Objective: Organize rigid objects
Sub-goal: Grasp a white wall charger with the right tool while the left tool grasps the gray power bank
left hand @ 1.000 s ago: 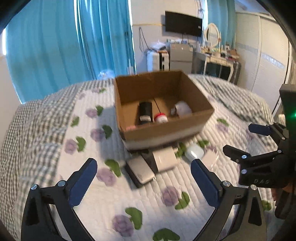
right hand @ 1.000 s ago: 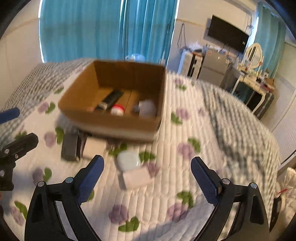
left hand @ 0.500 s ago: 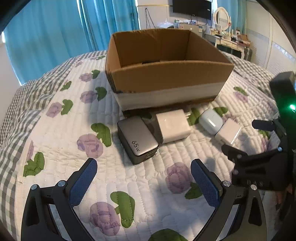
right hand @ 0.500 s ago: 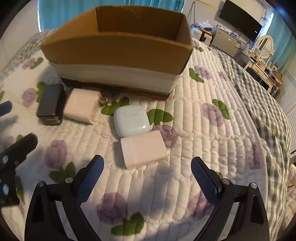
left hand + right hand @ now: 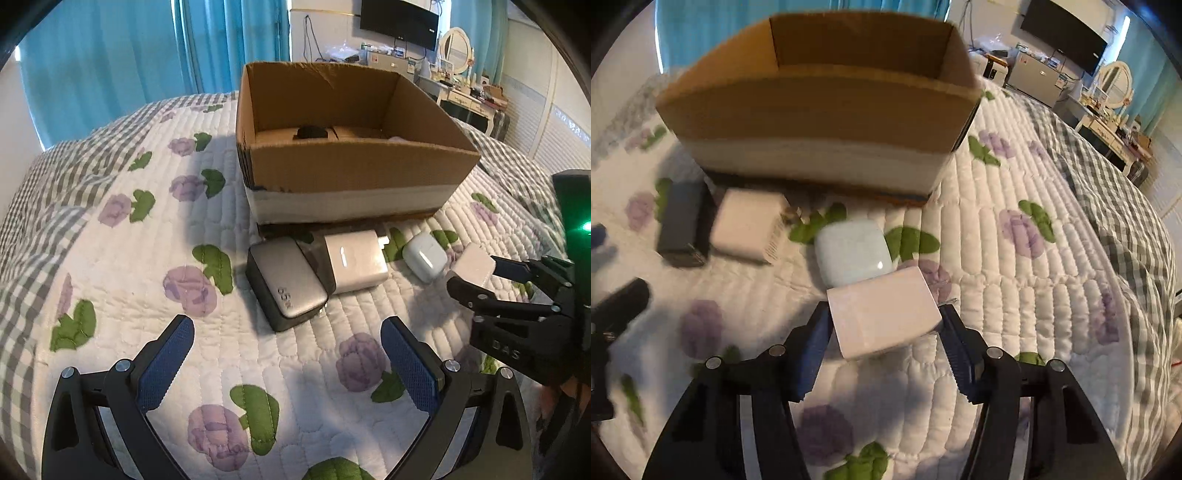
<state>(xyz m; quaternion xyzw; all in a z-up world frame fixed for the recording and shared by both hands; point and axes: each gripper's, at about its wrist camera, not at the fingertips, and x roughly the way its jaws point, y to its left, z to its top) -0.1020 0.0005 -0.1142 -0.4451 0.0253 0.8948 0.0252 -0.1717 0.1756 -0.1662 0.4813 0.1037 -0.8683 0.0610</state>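
A cardboard box [image 5: 354,177] stands on the flowered quilt; it also shows in the right wrist view [image 5: 820,107]. In front of it lie a grey 65W charger [image 5: 286,282], a white charger [image 5: 354,264] and a white earbud case [image 5: 424,256]. My right gripper [image 5: 882,332] is shut on a small white charger block [image 5: 882,314], next to the earbud case [image 5: 851,251]. In the left wrist view the block [image 5: 474,264] sits between the right gripper's fingers [image 5: 469,291]. My left gripper [image 5: 286,354] is open and empty, hovering in front of the grey charger.
A dark object [image 5: 312,132] lies inside the box. The quilt has a grey checked border [image 5: 1123,206] falling away at the bed's right side. A dresser with mirror [image 5: 469,92], a TV and blue curtains stand behind the bed.
My right gripper has moved forward and closed on the small white block. My left gripper has drawn slightly nearer the chargers and stayed open.
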